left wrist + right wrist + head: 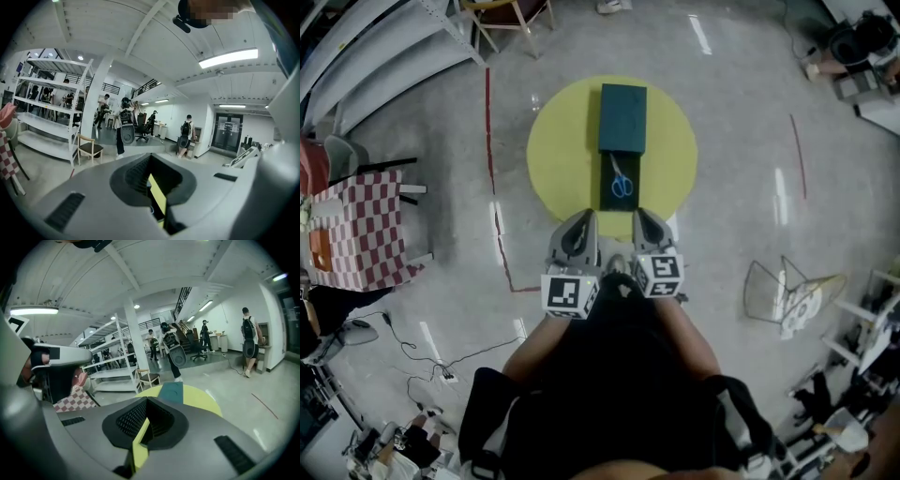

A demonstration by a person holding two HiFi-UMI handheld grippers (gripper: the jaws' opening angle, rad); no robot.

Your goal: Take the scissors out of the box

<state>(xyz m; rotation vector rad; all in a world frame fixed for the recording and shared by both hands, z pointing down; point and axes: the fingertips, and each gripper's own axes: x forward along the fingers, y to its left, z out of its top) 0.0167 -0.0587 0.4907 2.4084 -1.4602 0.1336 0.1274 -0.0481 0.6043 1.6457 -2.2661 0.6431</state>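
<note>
While the scissors [622,182] are lying flat in the open end of the box [623,117] nearest the person, both grippers are hanging just short of that end. The left gripper [583,218] and the right gripper [643,217] are each holding their jaws pressed together, gripping nothing. Going in closed is risking a shove: the tips could be driving the scissors against the box wall, or sliding the whole box away.
</note>
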